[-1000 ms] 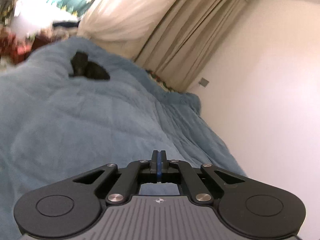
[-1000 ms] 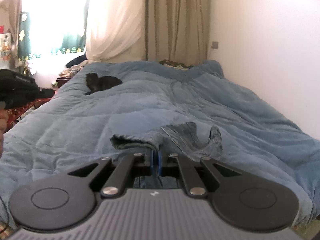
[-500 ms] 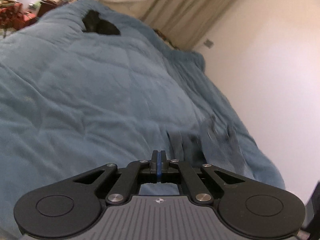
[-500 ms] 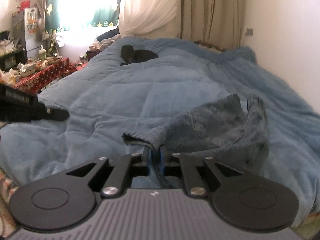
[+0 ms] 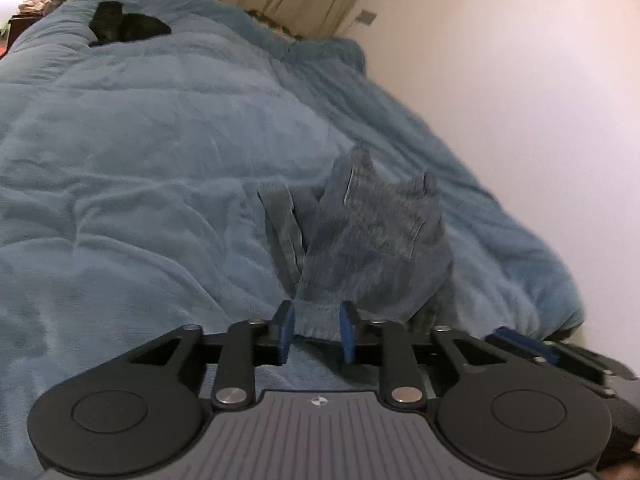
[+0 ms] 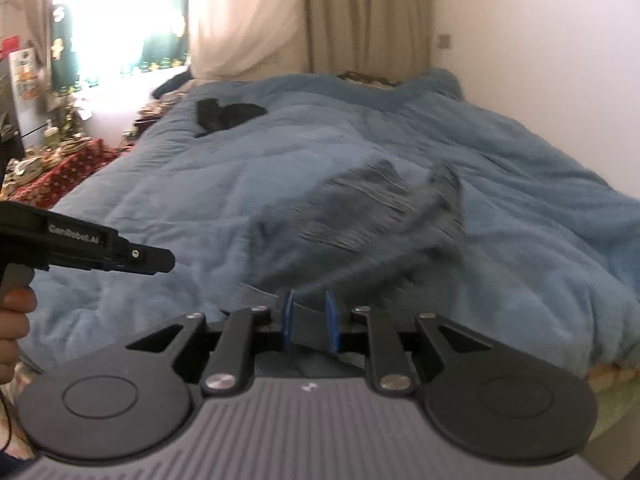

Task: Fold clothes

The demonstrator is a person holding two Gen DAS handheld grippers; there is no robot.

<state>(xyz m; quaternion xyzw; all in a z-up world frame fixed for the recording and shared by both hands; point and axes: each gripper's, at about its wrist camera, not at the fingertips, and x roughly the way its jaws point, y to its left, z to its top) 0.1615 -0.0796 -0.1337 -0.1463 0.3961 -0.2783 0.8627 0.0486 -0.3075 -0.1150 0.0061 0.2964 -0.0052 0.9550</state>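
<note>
Now jeans (image 5: 372, 236) hem between left gripper (image 5: 316, 330) fingers, untouched.

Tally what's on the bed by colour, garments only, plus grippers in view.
Denim-blue garments: 1, the jeans, crumpled near the bed's foot on the blue blanket
Black garments: 1, a dark garment near the far end
Grippers: 2, left gripper and right gripper, both with denim between partly open jaws
Total: 4
</note>
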